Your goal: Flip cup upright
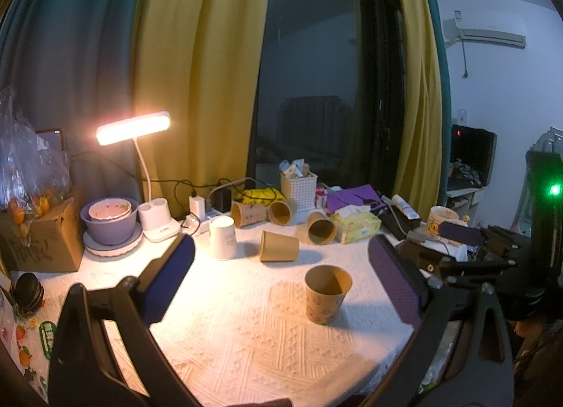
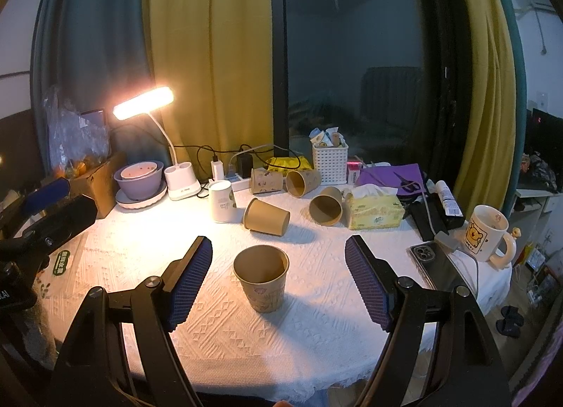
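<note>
Item: brown paper cup with printed pattern (image 2: 261,276), upright on the white embossed tablecloth (image 2: 246,343), mouth up; flip judged complete.
Left gripper (image 1: 281,287): jaws spread, empty.
Right gripper (image 2: 279,280): jaws spread, cup between them, untouched.
Next: likely the plain brown paper cup on its side (image 2: 265,215).
Nearby: white cup (image 2: 222,202), tissue box (image 2: 374,211); no obstruction.

Hardly any writing can be read. The black device (image 2: 14,292) at the left edge of the right wrist view carries white letters that look like "LAI". Print on the white cup (image 2: 221,202), tissue box (image 2: 375,211) and green sticker (image 2: 64,259) is too blurred.
</note>
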Available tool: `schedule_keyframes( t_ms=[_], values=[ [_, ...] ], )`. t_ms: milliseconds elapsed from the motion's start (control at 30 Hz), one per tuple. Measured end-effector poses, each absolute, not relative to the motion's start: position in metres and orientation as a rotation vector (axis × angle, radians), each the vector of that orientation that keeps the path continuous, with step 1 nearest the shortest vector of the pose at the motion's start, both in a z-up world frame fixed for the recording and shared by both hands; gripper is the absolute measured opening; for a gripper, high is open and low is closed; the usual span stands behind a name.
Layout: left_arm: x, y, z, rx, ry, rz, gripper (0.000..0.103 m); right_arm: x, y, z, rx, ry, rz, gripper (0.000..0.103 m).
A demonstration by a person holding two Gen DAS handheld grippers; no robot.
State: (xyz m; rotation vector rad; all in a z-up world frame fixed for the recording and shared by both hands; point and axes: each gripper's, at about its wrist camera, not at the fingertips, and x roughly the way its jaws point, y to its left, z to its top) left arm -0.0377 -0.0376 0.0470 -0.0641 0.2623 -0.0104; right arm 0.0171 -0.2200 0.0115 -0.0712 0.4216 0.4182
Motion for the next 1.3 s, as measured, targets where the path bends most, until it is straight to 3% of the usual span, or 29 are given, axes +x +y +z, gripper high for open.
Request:
schedule_keyframes(
  t_ms=[1300],
  values=[
    [-0.0393,-0.0396,0.0453,-0.066,0.264,-0.010,0.100,0.0167,-0.2163,0.0099,-0.074,0.427,0.421,0.081]
  ],
)
